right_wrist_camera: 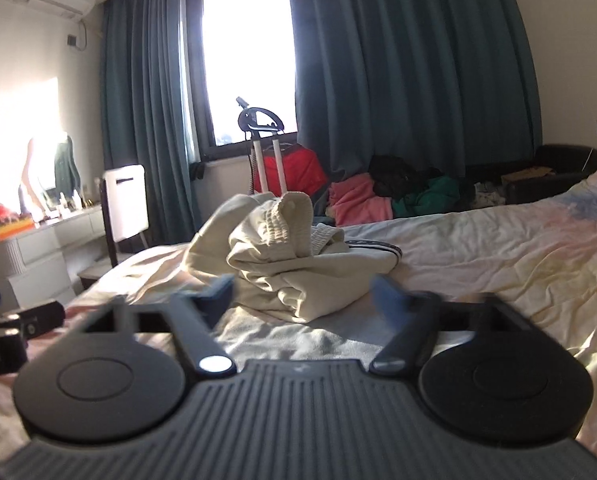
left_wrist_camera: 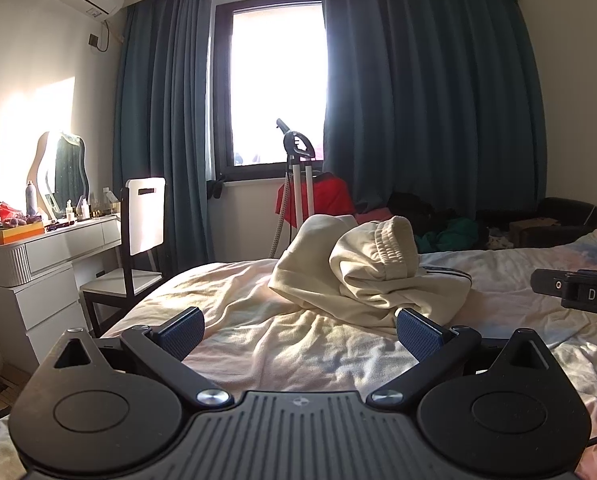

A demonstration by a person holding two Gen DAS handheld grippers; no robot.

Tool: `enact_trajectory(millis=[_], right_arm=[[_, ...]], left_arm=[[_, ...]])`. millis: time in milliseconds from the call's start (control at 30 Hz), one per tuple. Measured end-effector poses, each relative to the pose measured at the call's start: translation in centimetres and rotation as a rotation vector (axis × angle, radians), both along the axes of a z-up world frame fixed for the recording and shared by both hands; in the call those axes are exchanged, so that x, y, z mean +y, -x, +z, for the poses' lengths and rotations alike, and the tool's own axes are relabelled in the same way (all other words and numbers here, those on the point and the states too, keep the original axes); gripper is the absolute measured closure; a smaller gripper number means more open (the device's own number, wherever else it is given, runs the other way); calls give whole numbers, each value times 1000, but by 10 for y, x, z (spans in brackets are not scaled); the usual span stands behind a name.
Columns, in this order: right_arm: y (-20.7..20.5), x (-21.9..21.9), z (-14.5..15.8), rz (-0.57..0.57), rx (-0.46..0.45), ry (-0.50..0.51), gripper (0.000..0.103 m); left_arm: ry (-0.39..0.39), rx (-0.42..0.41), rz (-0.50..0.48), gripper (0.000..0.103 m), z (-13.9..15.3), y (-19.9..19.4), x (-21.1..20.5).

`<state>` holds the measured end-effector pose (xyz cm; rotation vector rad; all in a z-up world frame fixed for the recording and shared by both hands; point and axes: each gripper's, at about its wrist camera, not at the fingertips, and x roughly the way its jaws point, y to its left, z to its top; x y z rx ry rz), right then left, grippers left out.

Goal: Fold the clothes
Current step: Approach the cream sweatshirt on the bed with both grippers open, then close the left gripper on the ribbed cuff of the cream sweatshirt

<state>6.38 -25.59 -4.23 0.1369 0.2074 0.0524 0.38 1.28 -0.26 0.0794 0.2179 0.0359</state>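
A cream garment [left_wrist_camera: 362, 276] with a ribbed elastic band and dark stripes lies crumpled in a heap on the bed [left_wrist_camera: 278, 352]. It also shows in the right wrist view [right_wrist_camera: 298, 264]. My left gripper [left_wrist_camera: 300, 330] is open and empty, low over the sheet just short of the heap. My right gripper [right_wrist_camera: 308, 300] is open and empty, also just in front of the heap, its fingers blurred. The right gripper's body [left_wrist_camera: 578, 292] shows at the right edge of the left wrist view. The left gripper's body [right_wrist_camera: 14, 328] shows at the left edge of the right wrist view.
A white dresser [left_wrist_camera: 38, 276] with a mirror and bottles stands left of the bed, with a white chair [left_wrist_camera: 134, 248] beside it. A garment steamer [left_wrist_camera: 298, 184], red cloth, and a pile of pink, black and green clothes [right_wrist_camera: 394, 192] lie beyond the bed under dark curtains.
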Motion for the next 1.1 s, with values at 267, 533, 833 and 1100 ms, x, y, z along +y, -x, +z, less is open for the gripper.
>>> enact_trajectory(millis=[267, 533, 833, 1100], right_arm=[[3, -6, 4, 28, -9, -85, 76], [3, -15, 9, 16, 55, -156, 76], [-1, -25, 11, -78, 93, -143, 78], [-28, -57, -12, -120, 144, -243, 80]], left_arm=[[2, 9, 0, 0, -5, -2, 1], [-2, 38, 5, 0, -16, -11, 2], [-51, 97, -61, 1, -30, -78, -20], [11, 83, -55, 5, -22, -232, -65]])
